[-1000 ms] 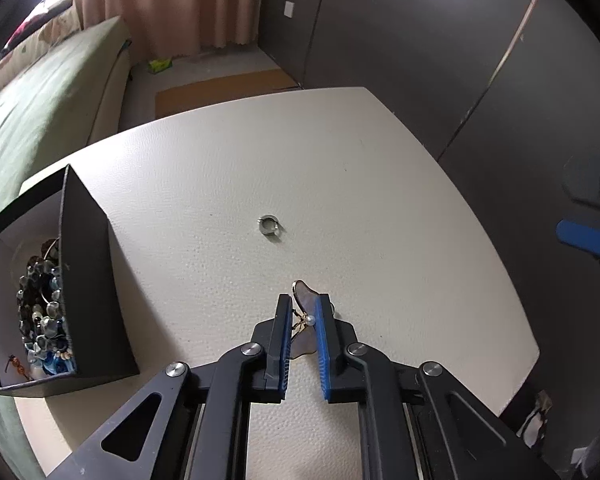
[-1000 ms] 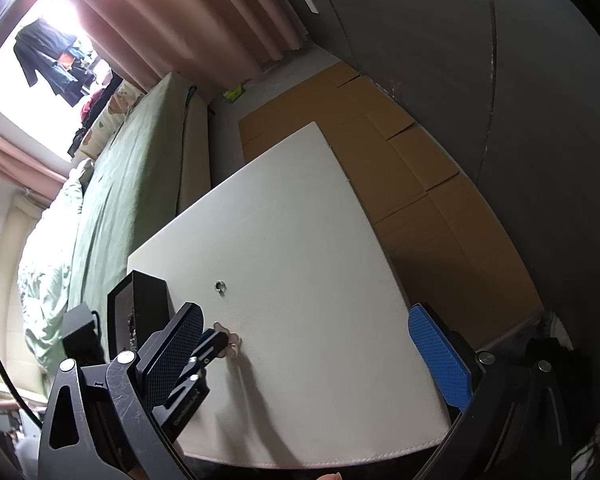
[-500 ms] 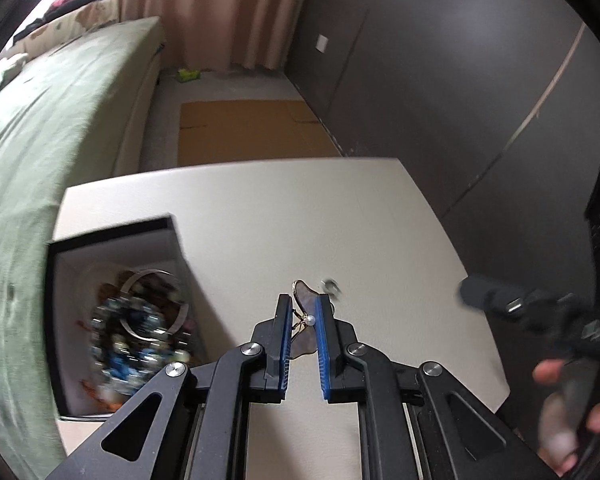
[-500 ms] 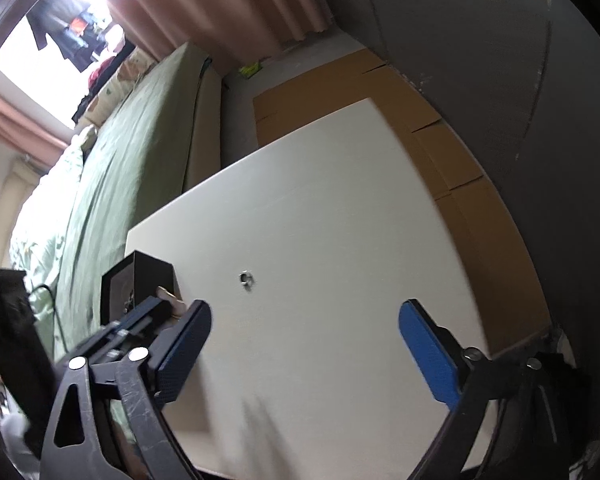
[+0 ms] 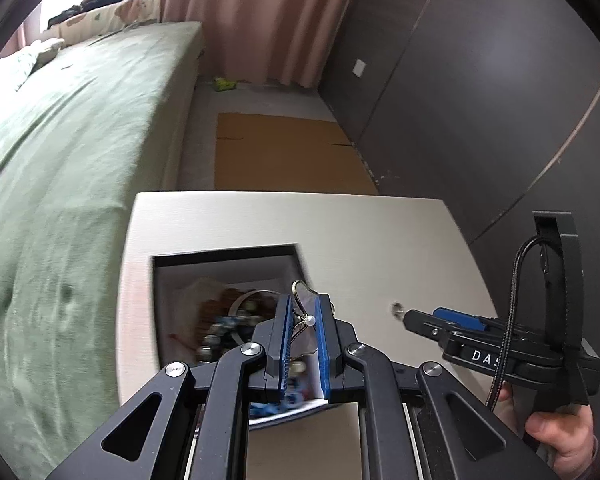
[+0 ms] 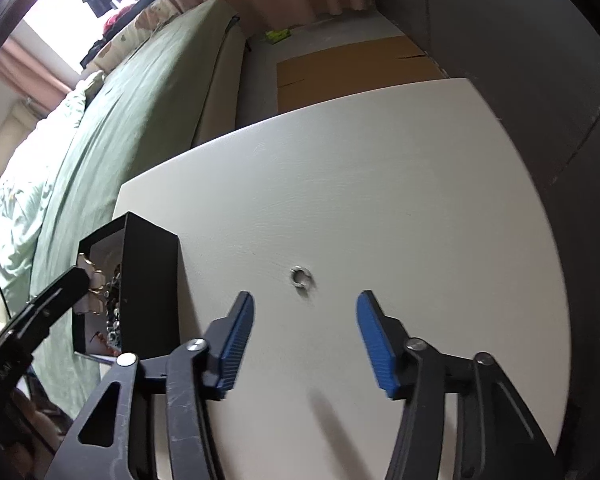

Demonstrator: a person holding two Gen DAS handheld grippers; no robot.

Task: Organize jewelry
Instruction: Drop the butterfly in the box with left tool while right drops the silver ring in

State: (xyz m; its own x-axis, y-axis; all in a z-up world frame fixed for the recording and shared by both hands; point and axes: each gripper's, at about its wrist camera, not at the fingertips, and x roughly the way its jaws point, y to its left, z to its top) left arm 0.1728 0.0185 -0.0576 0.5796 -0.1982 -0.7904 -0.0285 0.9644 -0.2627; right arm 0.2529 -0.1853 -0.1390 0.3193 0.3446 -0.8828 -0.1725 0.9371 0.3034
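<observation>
My left gripper [image 5: 303, 304] is shut on a butterfly-shaped brooch [image 5: 305, 312] with a small pearl and holds it above the open black jewelry box [image 5: 224, 254]. The box holds several beaded pieces [image 5: 224, 324]. In the right wrist view the box [image 6: 148, 280] stands at the table's left, with the brooch [image 6: 90, 280] over its opening. My right gripper [image 6: 304, 304] is open and empty, just short of a small silver ring [image 6: 299, 276] lying on the white table [image 6: 380, 200]. The ring also shows in the left wrist view [image 5: 397, 309].
A green bed [image 5: 60, 160] runs along the table's left side. Cardboard [image 5: 284, 152] lies on the floor beyond the table. A dark wall [image 5: 480, 80] stands to the right. The table's right edge [image 6: 556, 280] is close to the wall.
My left gripper has carried the brooch leftward from the table to above the box. My right gripper has moved in toward the ring and stays open.
</observation>
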